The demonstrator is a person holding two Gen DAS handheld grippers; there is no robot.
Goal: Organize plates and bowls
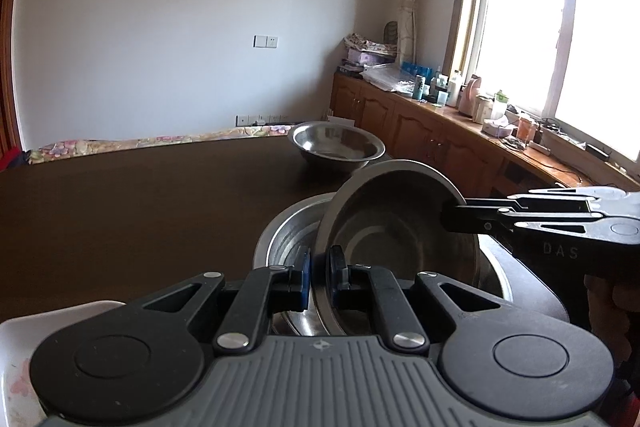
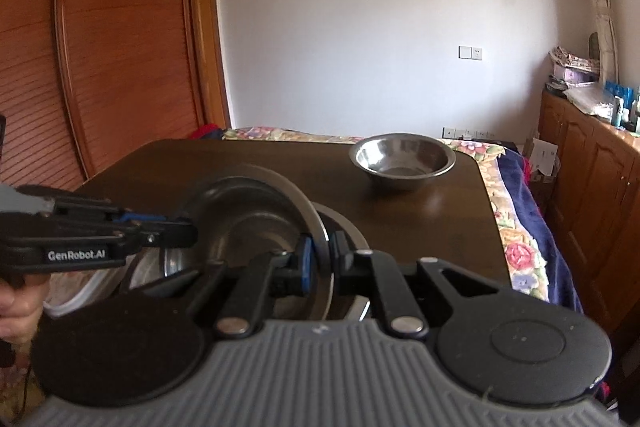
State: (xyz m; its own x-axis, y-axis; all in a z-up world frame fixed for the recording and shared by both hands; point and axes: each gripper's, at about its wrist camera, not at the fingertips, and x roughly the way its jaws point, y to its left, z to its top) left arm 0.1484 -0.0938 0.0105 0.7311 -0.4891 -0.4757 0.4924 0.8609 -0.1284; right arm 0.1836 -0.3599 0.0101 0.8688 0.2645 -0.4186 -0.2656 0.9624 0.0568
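A steel bowl stands tilted on edge above the near part of a dark wooden table, held from two sides. The left gripper pinches its lower rim between blue-padded fingers, and the right gripper is clamped on the rim at the opposite side; in the left wrist view the right gripper's tips are lost behind the bowl's edge, so the grip reads only from its own camera. Under the tilted bowl lies a second steel bowl, upright on the table, most of it covered by the held one and by the gripper bodies. Whether the two bowls touch cannot be made out.

A third steel bowl sits upright well apart, near the far right corner of the table. In the right wrist view a white dish shows at the lower left, largely hidden behind the left gripper; its shape is unclear. A hand on that gripper's handle is cut off by the frame edge.

Past the table a flowered bedcover runs along the edge, and a wooden cabinet carries a clutter of bottles too small to identify. The window is blown out white
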